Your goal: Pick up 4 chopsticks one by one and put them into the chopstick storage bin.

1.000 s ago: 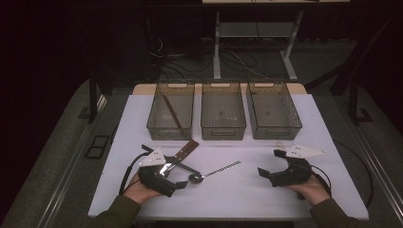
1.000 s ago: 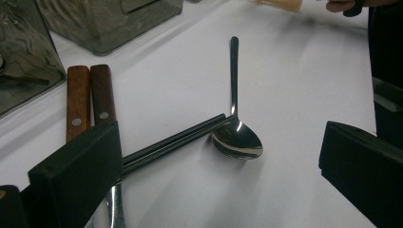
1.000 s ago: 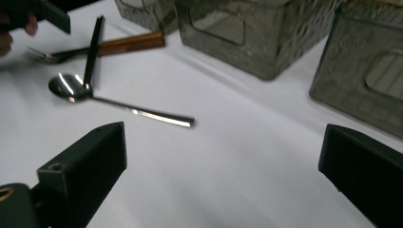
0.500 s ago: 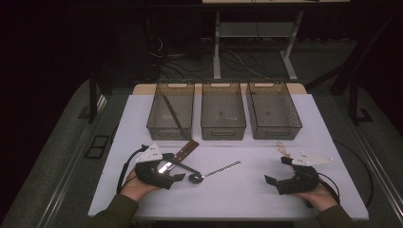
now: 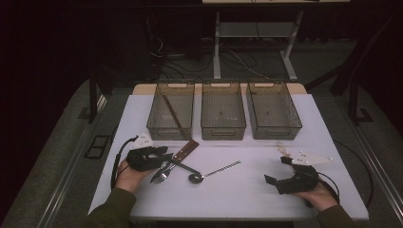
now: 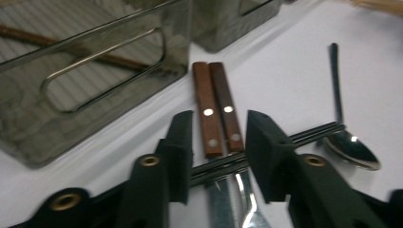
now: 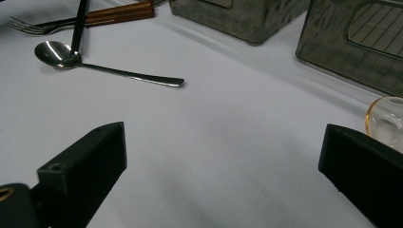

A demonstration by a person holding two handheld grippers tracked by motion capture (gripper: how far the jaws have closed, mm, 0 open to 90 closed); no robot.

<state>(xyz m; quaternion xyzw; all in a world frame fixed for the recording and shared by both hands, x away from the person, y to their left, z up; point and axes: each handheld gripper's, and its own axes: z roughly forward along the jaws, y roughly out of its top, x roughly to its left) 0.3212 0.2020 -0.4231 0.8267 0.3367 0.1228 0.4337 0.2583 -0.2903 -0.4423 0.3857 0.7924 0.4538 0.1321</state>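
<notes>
- High view: sorting has barely begun. One brown stick lies in the left bin point(image 5: 171, 111); fork point(image 5: 161, 174), knife point(image 5: 184, 151) and spoon point(image 5: 209, 173) remain on the tabletop point(image 5: 247, 194).
- Left gripper view: my left gripper point(image 6: 217, 142) has just been closing its jaws around the black chopsticks point(image 6: 313, 133), at 3 o'clock across the two wooden handles; contact unclear.
- Right gripper view: my right gripper point(image 7: 223, 166) rests low, jaws wide apart, nothing between them.

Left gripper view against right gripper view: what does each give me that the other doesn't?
Left gripper view: the left gripper, whose jaws have just been closing, straddles two wooden handles with slim gaps at the pads. A brown stick lies inside the bin.
Right gripper view: the right gripper has its jaws wide open over the table. A small glass piece with an amber rim sits beside one jaw.
Shared: the spoon, the black chopsticks and the wooden handles.
</notes>
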